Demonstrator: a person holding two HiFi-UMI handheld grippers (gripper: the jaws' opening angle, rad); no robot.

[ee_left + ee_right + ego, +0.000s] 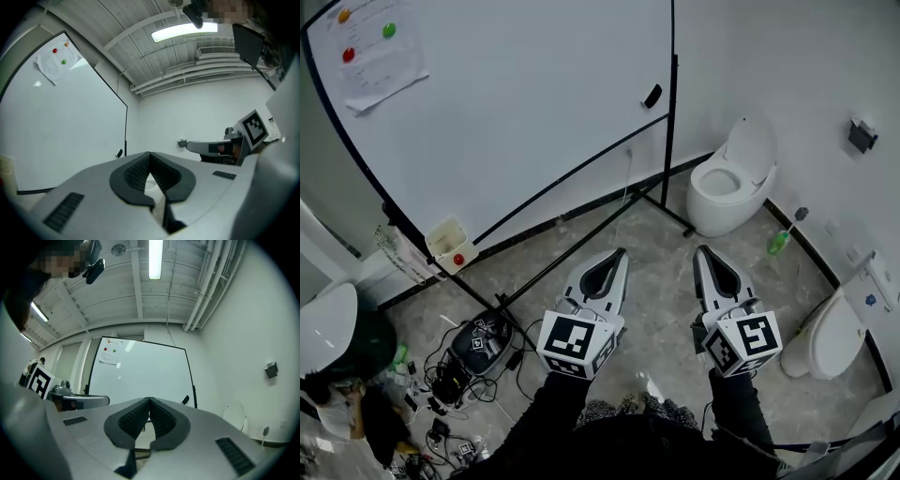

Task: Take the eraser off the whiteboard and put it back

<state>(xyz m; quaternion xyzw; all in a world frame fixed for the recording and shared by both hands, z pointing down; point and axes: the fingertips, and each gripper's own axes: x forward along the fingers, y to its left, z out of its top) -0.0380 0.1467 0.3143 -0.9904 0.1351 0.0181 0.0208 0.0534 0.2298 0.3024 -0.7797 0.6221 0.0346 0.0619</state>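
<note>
Both tools are empty. The left gripper (617, 255) has its jaws pressed together at the tips with nothing between the ribbed pads, and the right gripper (703, 253) is closed the same way. They are held side by side, pointing roughly level toward the whiteboard (516, 103). The eraser (652, 96) is still on the board, well ahead of both tips and near the board's right edge, just beside the black frame bar. Its long axis slants rather than hanging plumb. In the head view it lies between the two grippers' lines, so neither hand looks clearly nearer. The print on the paper sheet (380, 56) pinned by coloured magnets is too small to read, and no brand shows.
</note>
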